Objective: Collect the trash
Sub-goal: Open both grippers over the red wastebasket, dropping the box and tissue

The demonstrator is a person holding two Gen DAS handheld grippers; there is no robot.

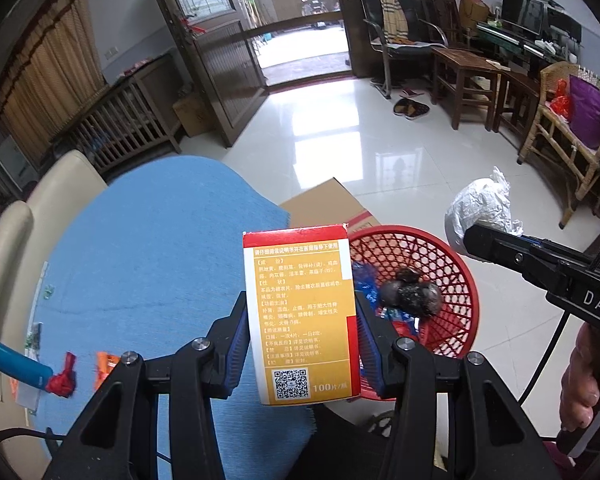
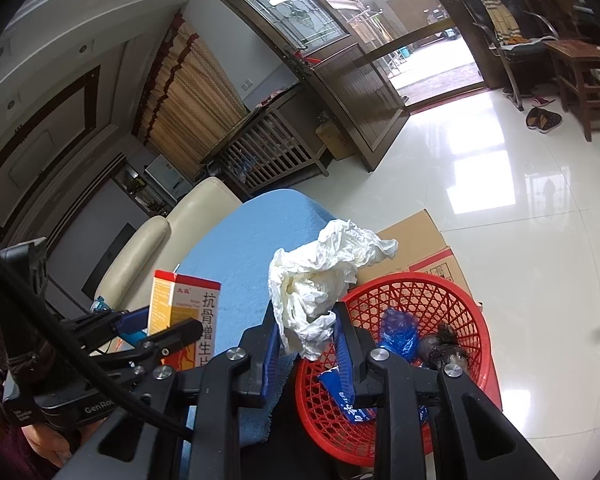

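My left gripper [image 1: 300,320] is shut on a red and yellow medicine box [image 1: 302,316] and holds it upright over the blue cloth, just left of the red mesh basket [image 1: 456,264]. The box also shows in the right wrist view [image 2: 184,316]. My right gripper [image 2: 306,336] is shut on a crumpled white tissue [image 2: 320,276] and holds it above the basket's [image 2: 468,312] left rim. The tissue [image 1: 480,204] and the right gripper's finger [image 1: 496,246] show at the right of the left wrist view. The basket holds blue wrappers [image 2: 398,330] and dark round lumps [image 1: 414,294].
A blue cloth [image 1: 148,240] covers the table. On its left lie a blue tube [image 1: 12,360], a red scrap [image 1: 62,378] and an orange wrapper [image 1: 106,364]. A cardboard box [image 1: 324,202] sits on the floor behind the basket. A cream sofa [image 2: 148,248] stands beyond the table.
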